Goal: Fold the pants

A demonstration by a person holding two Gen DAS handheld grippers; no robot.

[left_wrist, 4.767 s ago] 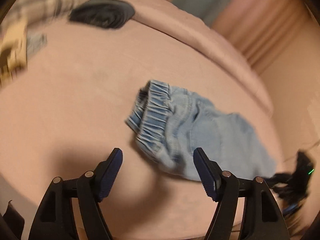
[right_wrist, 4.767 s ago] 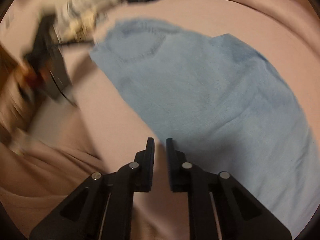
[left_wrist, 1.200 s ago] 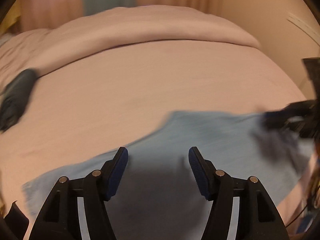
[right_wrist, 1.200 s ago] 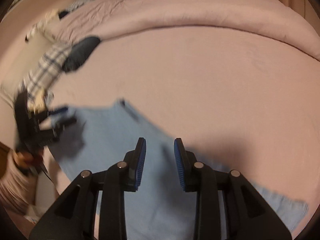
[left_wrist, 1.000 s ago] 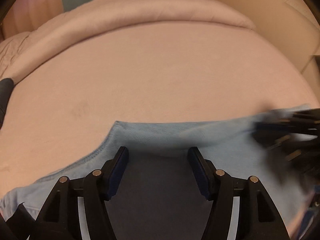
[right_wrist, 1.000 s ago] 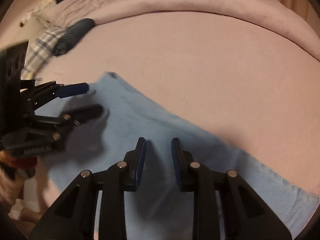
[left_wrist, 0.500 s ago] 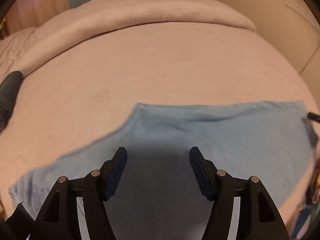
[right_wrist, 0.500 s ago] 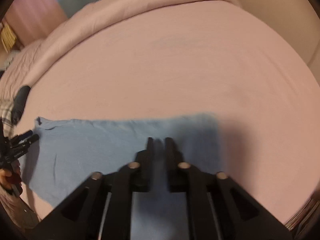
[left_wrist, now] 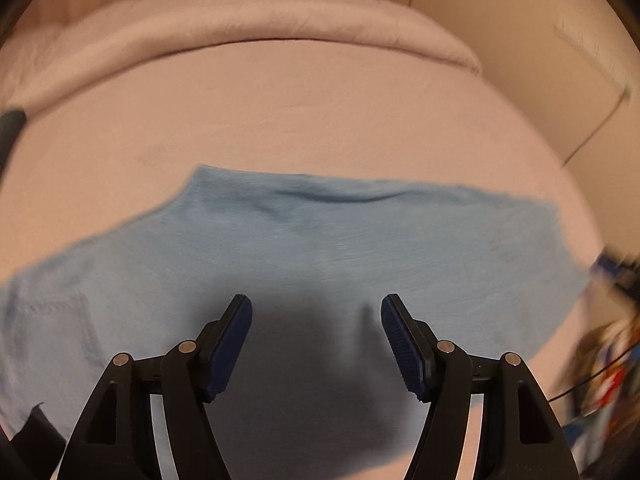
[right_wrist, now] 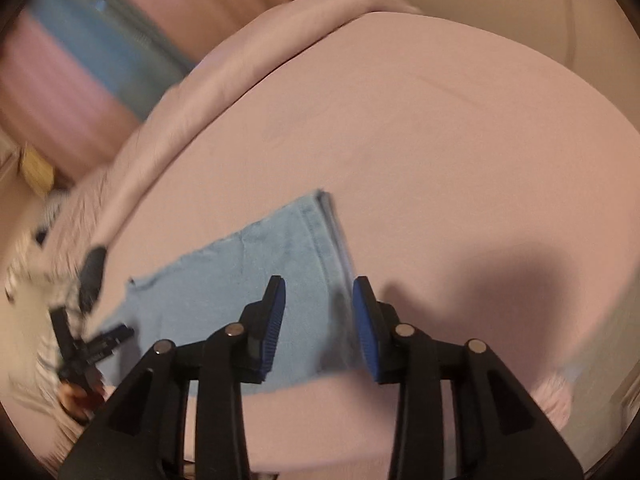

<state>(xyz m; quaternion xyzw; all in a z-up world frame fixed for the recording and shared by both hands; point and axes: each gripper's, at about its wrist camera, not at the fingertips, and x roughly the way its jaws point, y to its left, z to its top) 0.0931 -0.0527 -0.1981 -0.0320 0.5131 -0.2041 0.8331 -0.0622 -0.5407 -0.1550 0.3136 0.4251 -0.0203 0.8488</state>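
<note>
both my grippers, left [left_wrist: 316,344] and right [right_wrist: 319,326], stand open and empty; the right has just been opening above the hem end of the pants [right_wrist: 256,280], which stretch away to its left.

Left wrist view: pants [left_wrist: 320,248] run off the left edge; their near part lies behind the left gripper [left_wrist: 316,344] and in its shadow. At the right edge the right gripper [left_wrist: 616,266] is a motion-blurred smear, jaws unreadable. Dark object [left_wrist: 8,128] at the left edge is cut off, unidentified.

Right wrist view: left gripper [right_wrist: 92,344] blurred, the hand below it [right_wrist: 78,398] indistinct. Checked fabric [right_wrist: 40,276] smeared.
</note>
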